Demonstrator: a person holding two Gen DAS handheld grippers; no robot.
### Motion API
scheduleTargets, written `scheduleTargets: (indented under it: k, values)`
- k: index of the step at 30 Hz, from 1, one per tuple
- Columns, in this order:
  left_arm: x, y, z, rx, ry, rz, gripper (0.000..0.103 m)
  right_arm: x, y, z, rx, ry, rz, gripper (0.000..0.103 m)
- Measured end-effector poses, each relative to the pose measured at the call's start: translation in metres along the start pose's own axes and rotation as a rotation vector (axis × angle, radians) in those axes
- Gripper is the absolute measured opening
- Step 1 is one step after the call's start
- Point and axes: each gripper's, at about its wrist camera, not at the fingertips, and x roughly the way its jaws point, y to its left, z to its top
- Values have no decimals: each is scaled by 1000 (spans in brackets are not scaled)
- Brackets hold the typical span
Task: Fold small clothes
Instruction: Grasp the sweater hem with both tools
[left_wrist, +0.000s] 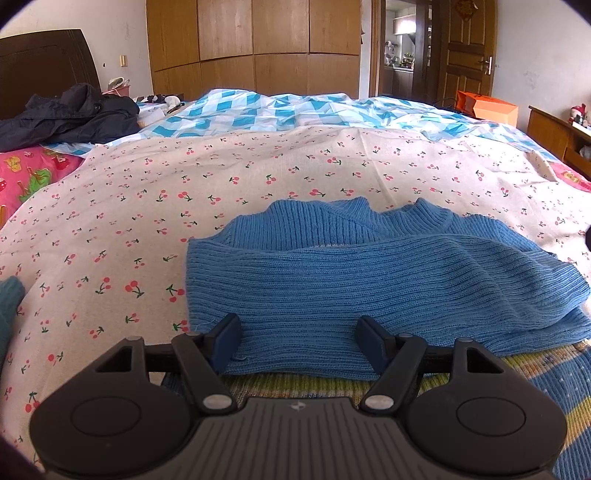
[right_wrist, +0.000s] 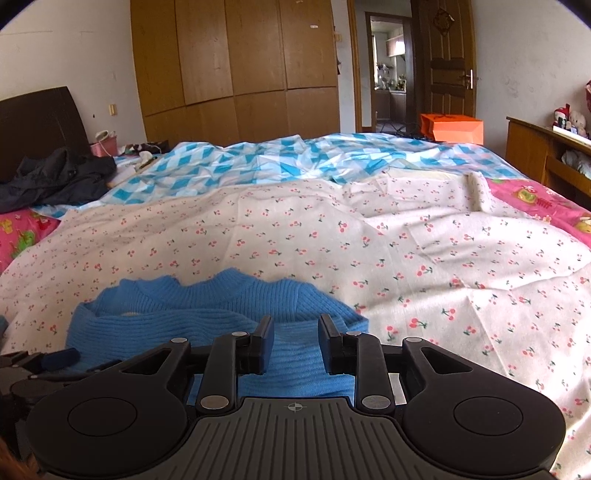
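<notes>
A small blue ribbed knit sweater (left_wrist: 369, 273) lies on the cherry-print sheet (left_wrist: 184, 192), collar away from me, both sleeves folded across its body. Its striped yellow, green and blue lower part (left_wrist: 535, 391) shows under my left gripper. My left gripper (left_wrist: 299, 328) is open, its jaws wide apart over the near edge of the folded sleeve. In the right wrist view the sweater (right_wrist: 207, 317) lies at lower left. My right gripper (right_wrist: 295, 328) is open just above the sweater's right side. The left gripper's tip (right_wrist: 55, 360) shows at the far left.
A blue-and-white checked quilt (left_wrist: 295, 110) lies beyond the sheet (right_wrist: 406, 258). A dark jacket (left_wrist: 66, 118) sits at the bed's left by the headboard. An orange bag (right_wrist: 450, 127) stands at the far right. Another teal garment (left_wrist: 9, 302) pokes in at the left edge.
</notes>
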Motion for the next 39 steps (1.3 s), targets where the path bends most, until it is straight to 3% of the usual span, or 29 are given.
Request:
scheduleTargets:
  k: [6, 9, 12, 17, 20, 27, 33, 39]
  values:
    - [2, 2, 1, -12, 0, -7, 76, 44, 0, -8, -4, 75, 37, 26]
    - [2, 4, 1, -20, 0, -13, 77, 68, -7, -17, 6, 142, 5, 26]
    - [0, 8, 1, -22, 0, -13, 77, 68, -15, -21, 34, 149, 9, 25]
    - [-15, 21, 2, -42, 16, 26, 77, 34, -20, -23, -42, 157, 0, 26]
    - [-38, 32, -4, -20, 39, 35, 76, 1, -37, -30, -21, 205, 21, 28]
    - [-97, 62, -34, 46, 207, -35, 76, -72, -62, -68, 52, 365, 105, 28]
    - [-119, 70, -55, 24, 387, -72, 76, -89, -66, -106, 102, 530, 162, 28]
    - [-133, 71, -64, 89, 428, -23, 76, -99, -62, -116, 114, 586, 227, 30]
